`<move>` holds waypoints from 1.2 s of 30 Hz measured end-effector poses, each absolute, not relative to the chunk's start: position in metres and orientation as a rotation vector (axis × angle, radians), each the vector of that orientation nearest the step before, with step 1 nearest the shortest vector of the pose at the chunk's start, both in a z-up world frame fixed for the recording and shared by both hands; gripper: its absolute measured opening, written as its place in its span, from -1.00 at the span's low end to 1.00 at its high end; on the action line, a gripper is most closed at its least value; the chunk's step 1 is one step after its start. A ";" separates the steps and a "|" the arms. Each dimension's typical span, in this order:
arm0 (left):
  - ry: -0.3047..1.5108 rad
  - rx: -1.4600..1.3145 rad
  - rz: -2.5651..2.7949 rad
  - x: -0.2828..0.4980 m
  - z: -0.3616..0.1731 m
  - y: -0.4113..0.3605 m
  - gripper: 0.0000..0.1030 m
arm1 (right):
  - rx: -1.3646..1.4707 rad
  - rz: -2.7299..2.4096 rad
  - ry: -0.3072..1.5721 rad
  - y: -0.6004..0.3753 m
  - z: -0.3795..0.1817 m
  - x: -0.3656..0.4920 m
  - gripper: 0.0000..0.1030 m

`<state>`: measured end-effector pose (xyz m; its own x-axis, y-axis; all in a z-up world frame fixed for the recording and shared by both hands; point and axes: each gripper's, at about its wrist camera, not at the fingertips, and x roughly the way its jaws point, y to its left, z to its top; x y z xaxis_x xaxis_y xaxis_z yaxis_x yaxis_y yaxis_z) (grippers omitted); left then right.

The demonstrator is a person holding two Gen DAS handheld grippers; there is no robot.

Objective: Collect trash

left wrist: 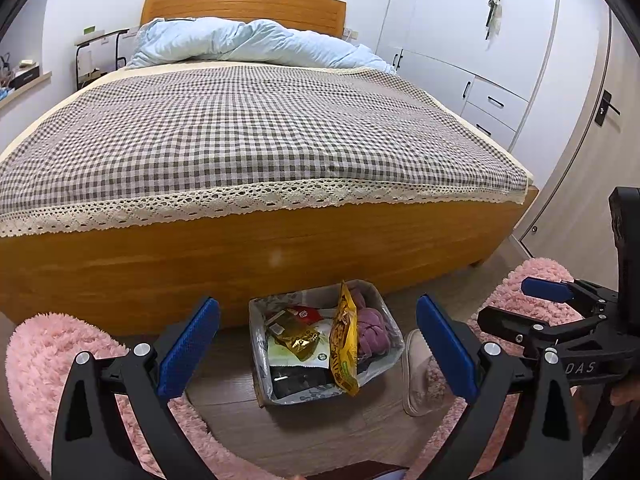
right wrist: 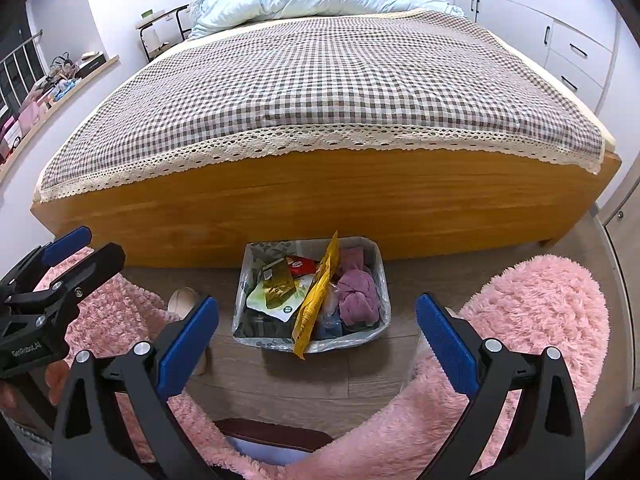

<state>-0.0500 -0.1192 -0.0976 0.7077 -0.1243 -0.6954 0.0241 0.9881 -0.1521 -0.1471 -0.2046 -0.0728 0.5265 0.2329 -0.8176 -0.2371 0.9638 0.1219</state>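
A small rectangular trash bin (left wrist: 312, 290) (right wrist: 280, 245) lined with a plastic bag stands on the wood floor against the foot of the bed. It holds a tall yellow snack bag (left wrist: 346, 340) (right wrist: 316, 300) standing on edge, a gold wrapper (left wrist: 296, 334) (right wrist: 278, 284), a red wrapper (left wrist: 306, 314) (right wrist: 302, 266) and a bunched purple cloth (left wrist: 372, 328) (right wrist: 358, 292). My left gripper (left wrist: 318, 348) (right wrist: 104, 246) is open above and in front of the bin, holding nothing. My right gripper (right wrist: 318, 344) (left wrist: 502, 300) is open beside it, also holding nothing.
The wooden bed (left wrist: 280, 256) with a checked cover fills the background. Pink fluffy rugs (left wrist: 48, 360) (right wrist: 540, 320) lie on both sides of the bin. A beige slipper (left wrist: 418, 376) (right wrist: 182, 300) lies on the floor. White wardrobes (left wrist: 472, 40) line the right wall.
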 end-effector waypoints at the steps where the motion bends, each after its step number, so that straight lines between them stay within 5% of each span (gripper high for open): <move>1: 0.782 -0.136 -0.083 -0.050 -0.098 -0.119 0.85 | -0.004 0.280 0.977 -0.205 -0.073 -0.147 0.84; 36: 0.789 -0.146 -0.105 -0.049 -0.102 -0.118 0.85 | -0.009 0.276 0.976 -0.206 -0.072 -0.146 0.84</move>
